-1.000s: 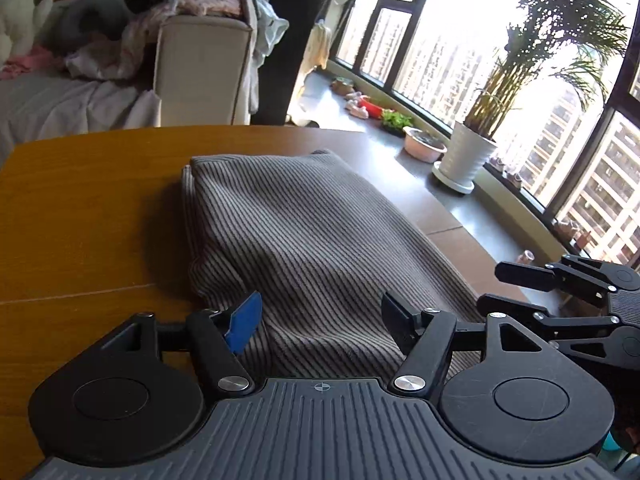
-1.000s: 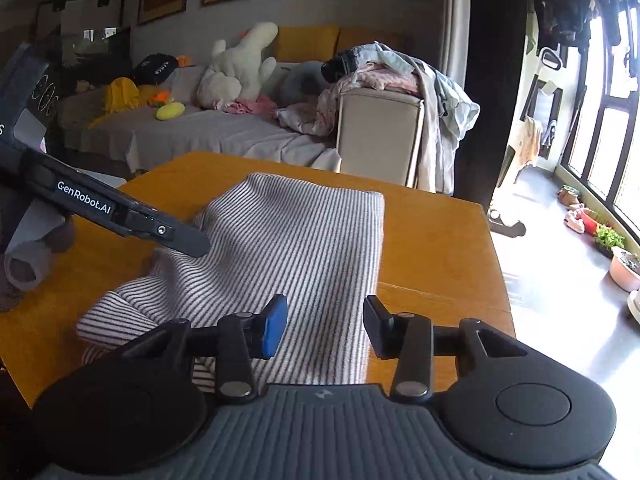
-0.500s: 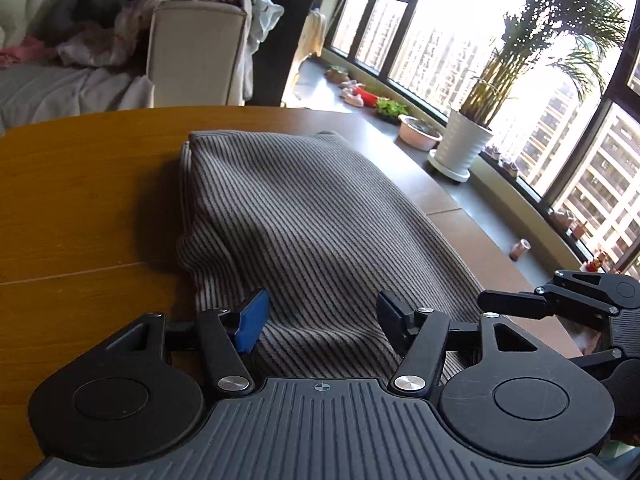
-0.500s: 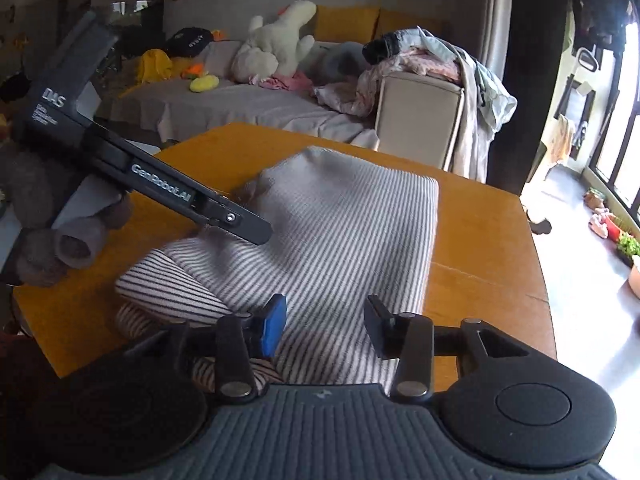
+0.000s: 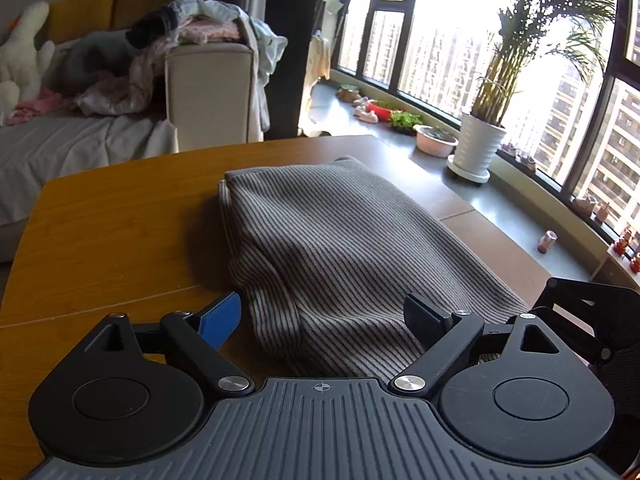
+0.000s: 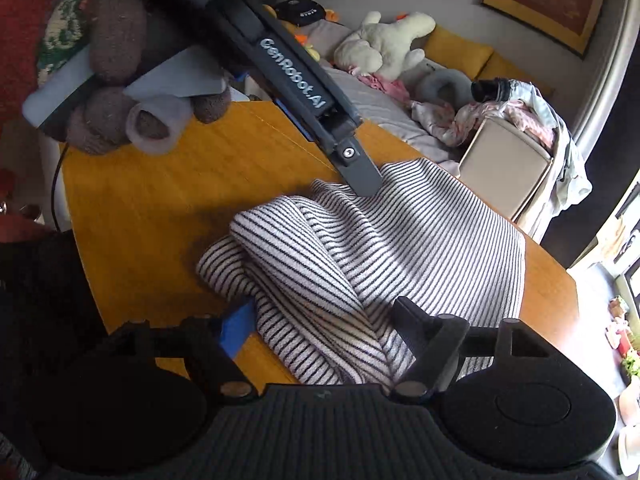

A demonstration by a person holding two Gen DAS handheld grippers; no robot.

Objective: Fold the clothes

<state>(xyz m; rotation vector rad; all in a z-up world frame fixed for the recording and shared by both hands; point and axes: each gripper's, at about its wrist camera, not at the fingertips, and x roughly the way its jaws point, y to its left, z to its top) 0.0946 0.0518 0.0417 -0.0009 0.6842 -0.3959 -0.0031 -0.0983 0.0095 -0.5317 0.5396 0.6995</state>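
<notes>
Lying folded, one striped garment (image 5: 352,248), one table (image 5: 112,232), two spread grippers (image 5: 322,316) (image 6: 320,322)

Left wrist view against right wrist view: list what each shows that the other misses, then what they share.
Only the left wrist view shows the tall palm in a white pot on the window ledge and the high-rise windows.

Only the right wrist view shows the framed red pictures, the knit-gloved hand holding the left gripper, and the garment's rolled, bunched near end.

Both show the grey striped knit garment on the orange wooden table, the white plush toy, and open jaws.
</notes>
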